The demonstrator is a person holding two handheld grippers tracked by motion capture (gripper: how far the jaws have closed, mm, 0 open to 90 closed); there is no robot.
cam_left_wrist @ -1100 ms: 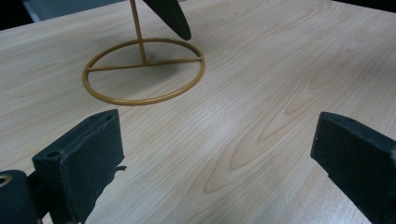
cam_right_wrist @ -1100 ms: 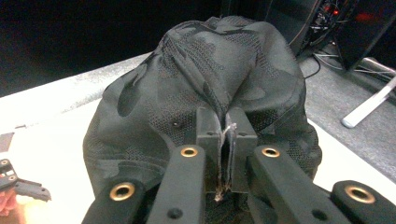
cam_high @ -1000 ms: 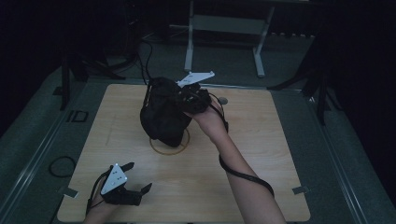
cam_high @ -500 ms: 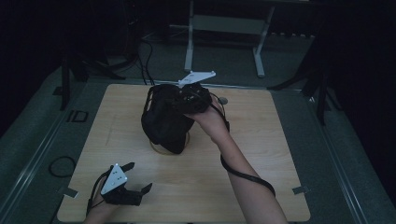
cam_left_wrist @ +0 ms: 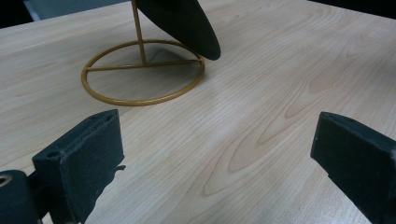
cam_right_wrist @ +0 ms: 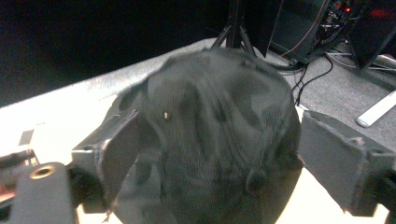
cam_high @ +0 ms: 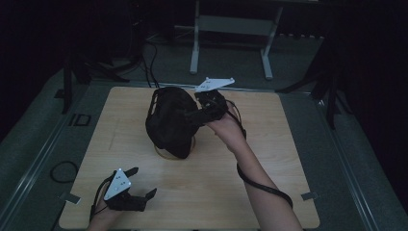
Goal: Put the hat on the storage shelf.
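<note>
A black cap (cam_high: 168, 120) sits on a thin gold stand whose ring base (cam_high: 161, 153) rests on the wooden table (cam_high: 269, 159). My right gripper (cam_high: 191, 115) reaches in from the cap's right side. In the right gripper view the blurred cap (cam_right_wrist: 215, 126) bulges between the jaws of my right gripper (cam_right_wrist: 219, 154), which stand wide apart and open on either side of its crown. My left gripper (cam_high: 143, 183) rests open near the table's front left corner. Past the left gripper (cam_left_wrist: 217, 154), which is empty, are the ring base (cam_left_wrist: 140, 100) and the cap's brim (cam_left_wrist: 182, 23) hanging over it.
A black cable (cam_high: 262, 185) trails from the right forearm across the table. A grey mat (cam_high: 356, 168) surrounds the table. Behind it are a white metal frame (cam_high: 231, 24) and dark tripod legs (cam_high: 332, 91).
My right gripper has shifted slightly to the right, and the cap has settled a little lower over the stand. The left gripper has not moved.
</note>
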